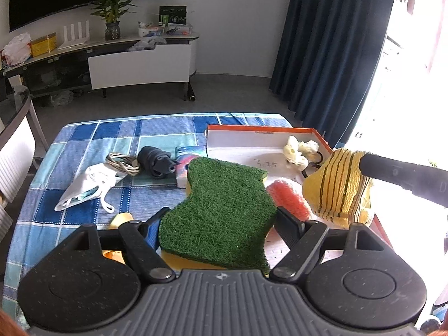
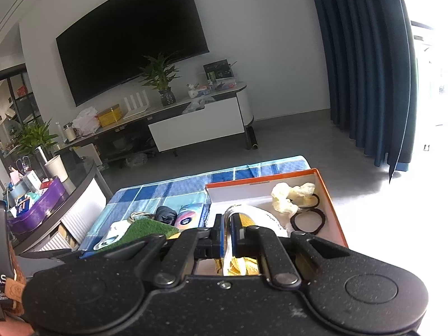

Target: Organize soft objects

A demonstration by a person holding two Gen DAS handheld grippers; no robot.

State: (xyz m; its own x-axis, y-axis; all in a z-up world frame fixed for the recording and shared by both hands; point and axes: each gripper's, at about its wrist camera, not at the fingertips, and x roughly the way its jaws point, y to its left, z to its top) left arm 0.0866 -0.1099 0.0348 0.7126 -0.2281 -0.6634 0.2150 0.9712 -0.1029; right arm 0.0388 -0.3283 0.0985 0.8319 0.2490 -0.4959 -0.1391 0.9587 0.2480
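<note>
Green-topped sponge [image 1: 221,210], one, clamped in my left gripper [image 1: 221,221] just beside the orange box [image 1: 263,129]; my right gripper [image 2: 230,232] pinches one yellow cloth [image 1: 337,184] over it, two hair ties [image 2: 308,219] inside.

L tool [image 1: 221,218] jaws wide, clamping; R tool [image 2: 230,232] jaws pinched tight.

"3:25" handwritten on box [image 1: 252,140] floor
</note>
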